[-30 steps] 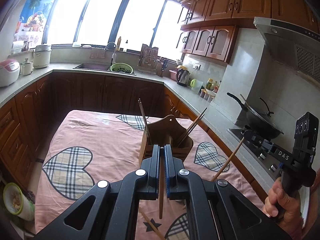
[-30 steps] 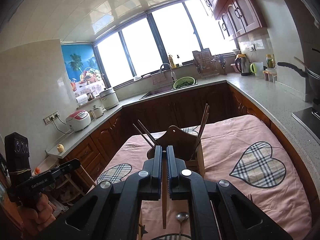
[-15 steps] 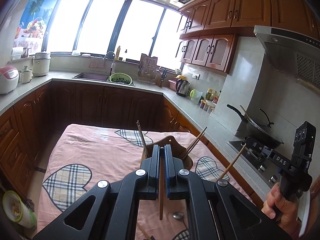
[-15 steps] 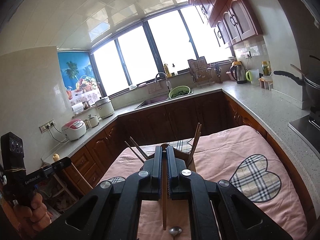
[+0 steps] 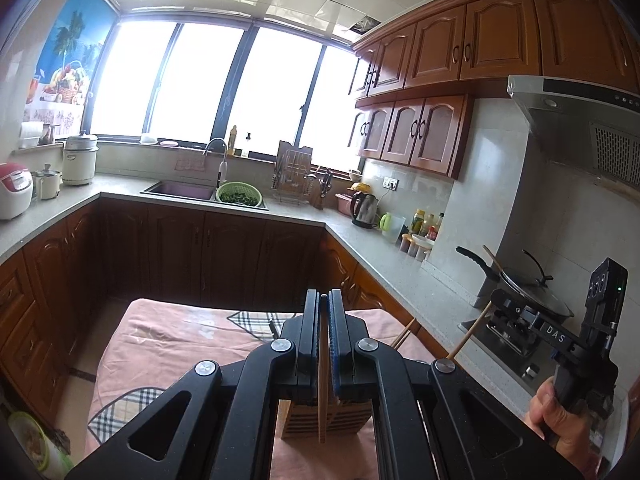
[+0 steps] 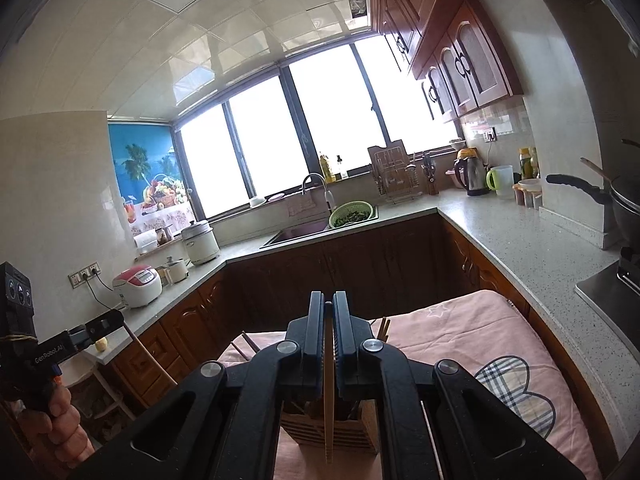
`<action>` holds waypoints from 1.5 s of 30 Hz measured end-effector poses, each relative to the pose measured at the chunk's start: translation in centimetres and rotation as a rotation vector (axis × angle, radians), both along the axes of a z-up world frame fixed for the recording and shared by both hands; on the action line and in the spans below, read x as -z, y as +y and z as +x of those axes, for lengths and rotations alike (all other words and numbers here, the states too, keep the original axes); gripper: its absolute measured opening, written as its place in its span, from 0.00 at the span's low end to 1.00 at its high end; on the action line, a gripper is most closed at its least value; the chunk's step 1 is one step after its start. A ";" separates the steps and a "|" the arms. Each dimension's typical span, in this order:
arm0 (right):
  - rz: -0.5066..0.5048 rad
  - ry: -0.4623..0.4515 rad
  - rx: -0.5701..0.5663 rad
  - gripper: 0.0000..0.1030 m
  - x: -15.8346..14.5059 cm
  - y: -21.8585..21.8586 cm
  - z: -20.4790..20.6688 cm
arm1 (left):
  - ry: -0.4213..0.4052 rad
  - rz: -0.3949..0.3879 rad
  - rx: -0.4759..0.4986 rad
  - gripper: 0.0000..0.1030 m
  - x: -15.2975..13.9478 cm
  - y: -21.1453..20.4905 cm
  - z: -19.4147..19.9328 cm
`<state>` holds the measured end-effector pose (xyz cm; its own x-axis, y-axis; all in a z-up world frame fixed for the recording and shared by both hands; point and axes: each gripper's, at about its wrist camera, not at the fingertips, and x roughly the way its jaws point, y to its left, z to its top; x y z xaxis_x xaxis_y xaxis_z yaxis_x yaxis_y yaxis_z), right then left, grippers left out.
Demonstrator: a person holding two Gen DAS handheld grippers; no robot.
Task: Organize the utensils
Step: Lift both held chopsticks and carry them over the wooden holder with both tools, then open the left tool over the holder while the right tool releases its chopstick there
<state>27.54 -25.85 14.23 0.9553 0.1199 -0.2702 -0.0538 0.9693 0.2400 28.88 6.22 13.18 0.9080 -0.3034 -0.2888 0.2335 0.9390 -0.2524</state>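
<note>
My left gripper is shut on a wooden chopstick that hangs straight down between the fingers. My right gripper is shut on another chopstick, also hanging down. Below both stands a slatted wooden utensil holder, also in the right wrist view, on the pink tablecloth. Chopsticks stick out of it. Each chopstick tip hangs in front of the holder. The right gripper also shows in the left wrist view, the left gripper in the right wrist view.
The table with the pink heart-patterned cloth stands inside a U-shaped kitchen counter. A wok sits on the stove at right. A sink with a green strainer is at the back.
Both grippers have risen and tilted up with their chopsticks. The holder has dropped from the middle of both views to the bottom, mostly behind the gripper bodies.
</note>
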 end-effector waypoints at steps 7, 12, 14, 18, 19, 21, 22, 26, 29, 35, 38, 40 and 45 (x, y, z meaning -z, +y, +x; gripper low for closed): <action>-0.009 -0.040 0.014 0.04 -1.5 -0.5 2.6 | -0.035 -0.001 -0.022 0.02 0.6 -1.0 2.9; -0.017 -0.048 0.030 0.04 -1.1 -0.8 4.3 | -0.023 -0.010 -0.041 0.02 2.2 -1.3 5.3; -0.016 -0.039 0.033 0.04 -0.4 -1.1 5.0 | -0.004 -0.014 -0.049 0.02 3.1 -1.5 6.7; -0.003 -0.013 0.038 0.04 1.6 -1.5 5.9 | 0.044 -0.036 -0.065 0.02 5.3 -1.7 9.2; 0.000 -0.005 0.040 0.04 2.1 -1.6 6.1 | 0.057 -0.039 -0.069 0.02 5.6 -1.7 9.9; 0.011 0.016 0.040 0.04 3.2 -1.8 6.5 | 0.080 -0.044 -0.077 0.02 6.7 -1.8 11.0; 0.014 0.026 0.042 0.04 3.7 -1.9 6.7 | 0.092 -0.044 -0.079 0.02 6.7 -1.8 11.7; 0.029 0.064 0.046 0.04 5.5 -2.2 7.3 | 0.136 -0.049 -0.084 0.02 8.3 -2.4 13.7; 0.042 0.092 0.049 0.04 6.8 -2.5 7.6 | 0.168 -0.052 -0.083 0.02 8.8 -2.3 14.6; 0.061 0.141 0.044 0.04 8.7 -2.5 8.1 | 0.215 -0.061 -0.083 0.03 9.8 -1.8 15.4; 0.056 0.138 0.051 0.04 8.8 -2.4 7.9 | 0.208 -0.051 -0.087 0.03 9.8 -1.8 15.1; 0.056 0.140 0.049 0.04 8.8 -2.2 7.8 | 0.207 -0.052 -0.088 0.03 9.5 -1.8 15.2; 0.056 0.144 0.050 0.04 8.8 -2.2 7.8 | 0.209 -0.059 -0.085 0.03 9.7 -1.7 15.1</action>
